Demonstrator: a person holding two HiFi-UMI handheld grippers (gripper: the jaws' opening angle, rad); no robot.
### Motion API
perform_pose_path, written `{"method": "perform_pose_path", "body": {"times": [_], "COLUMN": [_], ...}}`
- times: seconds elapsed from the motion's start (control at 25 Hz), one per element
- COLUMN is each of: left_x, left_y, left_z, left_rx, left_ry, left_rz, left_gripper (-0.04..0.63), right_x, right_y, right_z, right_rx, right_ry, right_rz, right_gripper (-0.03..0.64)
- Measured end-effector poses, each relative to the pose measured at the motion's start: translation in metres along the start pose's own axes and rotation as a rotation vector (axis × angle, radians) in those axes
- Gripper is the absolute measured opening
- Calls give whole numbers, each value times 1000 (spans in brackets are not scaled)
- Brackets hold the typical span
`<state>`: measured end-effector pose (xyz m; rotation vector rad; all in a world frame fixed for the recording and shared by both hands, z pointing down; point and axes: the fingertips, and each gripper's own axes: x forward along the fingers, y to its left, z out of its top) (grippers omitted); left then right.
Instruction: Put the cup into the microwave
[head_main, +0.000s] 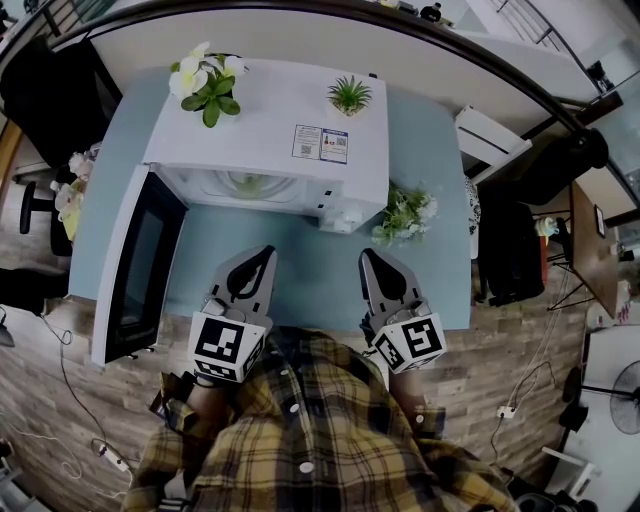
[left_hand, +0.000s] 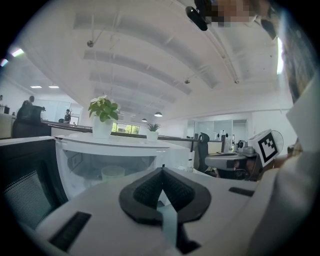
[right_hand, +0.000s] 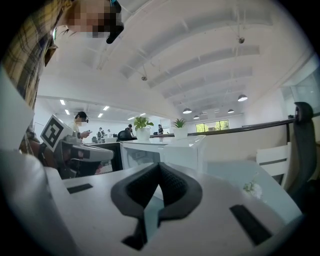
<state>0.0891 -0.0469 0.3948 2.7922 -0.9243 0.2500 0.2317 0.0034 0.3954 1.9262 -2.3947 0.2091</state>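
Note:
A white microwave (head_main: 270, 140) stands on the blue table (head_main: 430, 150) with its door (head_main: 135, 265) swung open to the left. In the left gripper view a pale cup (left_hand: 113, 173) sits inside the microwave (left_hand: 120, 150) cavity, and the head view shows it as a pale round shape (head_main: 248, 183). My left gripper (head_main: 262, 252) is in front of the cavity, apart from it, shut and empty (left_hand: 161, 172). My right gripper (head_main: 368, 255) is beside it, also shut with nothing between its fingers (right_hand: 160, 167). The right gripper view shows the microwave (right_hand: 165, 150) ahead to the left.
A potted white-flowered plant (head_main: 205, 80) and a small green plant (head_main: 349, 95) stand on top of the microwave. A bunch of flowers (head_main: 405, 213) lies on the table right of it. Office chairs (head_main: 40, 90) and desks surround the table.

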Motion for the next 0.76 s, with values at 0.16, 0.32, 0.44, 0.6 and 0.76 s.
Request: {"method": "perform_pose_path", "body": {"times": [0.16,0.32,0.44,0.6,0.76], "left_x": [0,0,0,0,0], "left_y": [0,-1,-2,-2,-4], "left_z": [0,0,0,-2,0], "left_rx": [0,-1,1,-1,0], "left_ry": [1,1,1,0,-7], "left_rz": [-2,-2,-2,2,3], "left_gripper": [-12,-12,-12,-12,-12], "right_x": [0,-1,-2,-3,-6], "right_y": [-1,-1,-2,-4,-4], "right_z": [0,-1,-1,-2,-2], "right_rx": [6,7,11,20,24], "right_ry": [1,2,-1,-4,-7], "right_rz": [-4,-4,-6,-6,-4], "right_gripper": [3,3,3,3,3]}}
